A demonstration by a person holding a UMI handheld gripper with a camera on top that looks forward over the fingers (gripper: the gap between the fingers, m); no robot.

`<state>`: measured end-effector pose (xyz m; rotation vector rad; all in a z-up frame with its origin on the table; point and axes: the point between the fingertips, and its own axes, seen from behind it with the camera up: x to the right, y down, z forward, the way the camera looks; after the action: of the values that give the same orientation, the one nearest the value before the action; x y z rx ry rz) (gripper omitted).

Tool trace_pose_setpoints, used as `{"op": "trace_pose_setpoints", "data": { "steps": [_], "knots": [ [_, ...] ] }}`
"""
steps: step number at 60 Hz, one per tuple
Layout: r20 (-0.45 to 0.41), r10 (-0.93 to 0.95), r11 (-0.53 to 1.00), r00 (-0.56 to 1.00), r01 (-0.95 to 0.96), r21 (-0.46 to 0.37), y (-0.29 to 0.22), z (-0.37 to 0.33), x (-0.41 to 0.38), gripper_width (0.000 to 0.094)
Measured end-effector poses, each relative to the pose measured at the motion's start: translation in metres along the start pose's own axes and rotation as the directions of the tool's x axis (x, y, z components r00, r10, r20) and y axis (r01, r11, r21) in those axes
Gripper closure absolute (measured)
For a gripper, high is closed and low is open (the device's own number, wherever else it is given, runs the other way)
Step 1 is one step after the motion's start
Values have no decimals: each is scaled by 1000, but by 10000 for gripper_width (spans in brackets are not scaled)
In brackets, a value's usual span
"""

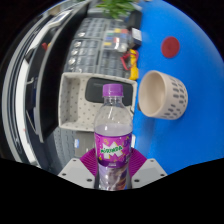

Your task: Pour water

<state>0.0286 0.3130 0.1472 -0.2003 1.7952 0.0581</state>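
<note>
Bottle (112, 135) clamped btwn gripper (113, 172) fingers; cup (162, 95) beyond, right.

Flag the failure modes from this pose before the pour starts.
1. The purple bottle appears to still have its cap on; tilting it now would likely pour nothing.
2. The fingers hold the bottle low on its body, so it could swing or slip when tilted.
3. The cup sits ahead and to the side, lying tilted with its mouth facing sideways, and the white basket stands directly behind the bottle; water could miss or a swing could hit the basket.
</note>
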Motion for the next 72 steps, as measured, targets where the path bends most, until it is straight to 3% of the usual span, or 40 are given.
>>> {"op": "trace_pose_setpoints", "data": {
  "steps": [13, 21, 33, 40, 53, 63, 72],
  "knots": [
    [-35, 281, 957, 959, -283, -65, 1, 21, 4, 570],
    [-34, 465, 883, 885, -466, -48, -10, 22, 0, 570],
    [-55, 483, 872, 874, -486, -55, -17, 19, 1, 570],
    [-44, 313, 948, 949, -315, -54, -24, 14, -5, 572],
    [1, -277, 961, 961, 277, 13, -92, -11, -58, 566],
    [-50, -696, 709, 716, 697, 104, -167, -23, -92, 570],
    [-157, -908, 376, 387, 922, 98, -223, -30, -83, 570]
  ]
}}
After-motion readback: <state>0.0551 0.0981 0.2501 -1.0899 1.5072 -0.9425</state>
